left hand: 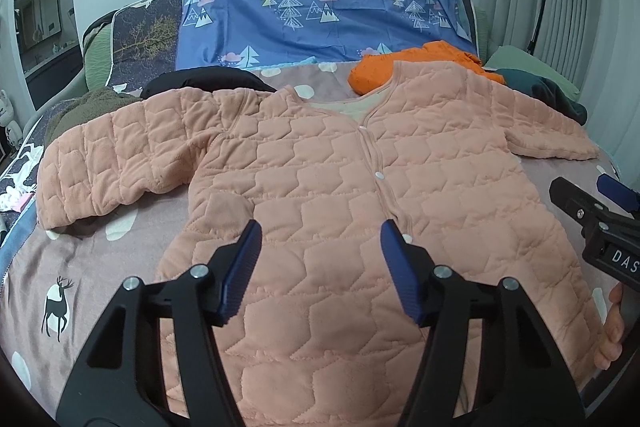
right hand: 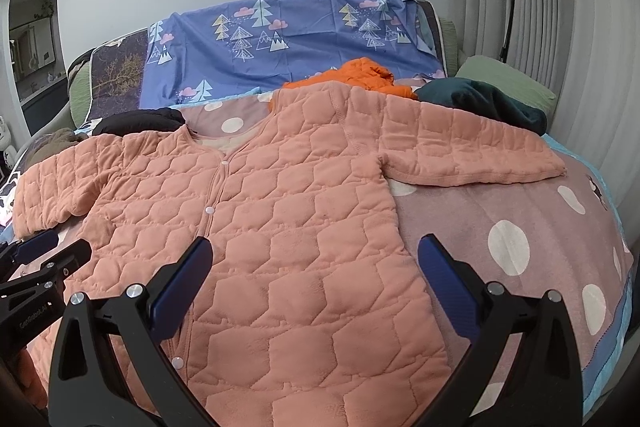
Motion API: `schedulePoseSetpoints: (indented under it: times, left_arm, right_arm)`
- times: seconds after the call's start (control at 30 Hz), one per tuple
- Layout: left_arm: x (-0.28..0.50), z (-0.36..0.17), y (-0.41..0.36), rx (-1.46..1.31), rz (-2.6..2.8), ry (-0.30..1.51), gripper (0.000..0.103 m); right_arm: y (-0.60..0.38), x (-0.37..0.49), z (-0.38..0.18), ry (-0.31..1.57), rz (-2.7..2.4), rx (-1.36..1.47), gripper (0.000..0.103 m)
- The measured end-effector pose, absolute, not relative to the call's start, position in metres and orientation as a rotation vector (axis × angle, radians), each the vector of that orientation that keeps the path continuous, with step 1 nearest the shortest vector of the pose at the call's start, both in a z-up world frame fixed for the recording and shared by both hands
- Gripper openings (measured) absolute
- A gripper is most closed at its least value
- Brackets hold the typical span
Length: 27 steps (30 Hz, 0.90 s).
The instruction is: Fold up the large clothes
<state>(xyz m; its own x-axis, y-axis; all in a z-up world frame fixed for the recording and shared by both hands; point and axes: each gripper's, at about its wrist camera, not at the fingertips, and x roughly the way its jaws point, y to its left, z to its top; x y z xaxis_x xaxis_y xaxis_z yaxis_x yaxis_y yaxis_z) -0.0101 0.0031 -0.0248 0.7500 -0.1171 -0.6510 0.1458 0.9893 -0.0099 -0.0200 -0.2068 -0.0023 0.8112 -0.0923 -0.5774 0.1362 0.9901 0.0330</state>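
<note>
We are at the very start of the fold. The pink coat (left hand: 320,187) lies flat on the bed (right hand: 520,227), front up, snaps done, both sleeves (right hand: 472,159) spread wide. Our left hand-held gripper (left hand: 318,267) hangs open over the lower front and holds nothing. Our right hand-held gripper (right hand: 316,279) hangs open over the coat's right edge, empty too. Next, we think, we should pinch a sleeve and lay it across the chest. We see no boxes or baskets here.
</note>
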Motion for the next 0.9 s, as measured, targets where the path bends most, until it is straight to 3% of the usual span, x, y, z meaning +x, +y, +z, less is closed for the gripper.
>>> schedulePoseSetpoints:
  times: [0.47, 0.6, 0.73, 0.9]
  left_arm:
    - [-0.01, -0.031, 0.002, 0.026, -0.164, 0.709, 0.061]
    - [-0.007, -0.032, 0.008, -0.018, -0.214, 0.715, 0.051]
    - [0.0, -0.036, 0.033, -0.102, -0.254, 0.73, 0.049]
    - [0.014, -0.049, 0.12, -0.339, -0.197, 0.74, 0.048]
  right_arm:
    - [-0.203, -0.018, -0.009, 0.627, -0.115, 0.074, 0.102]
    - [-0.201, -0.016, -0.012, 0.636, -0.11, 0.071, 0.102]
    - [-0.202, -0.014, -0.011, 0.638, -0.109, 0.064, 0.102]
    - [-0.21, -0.004, -0.02, 0.665, -0.145, 0.043, 0.102]
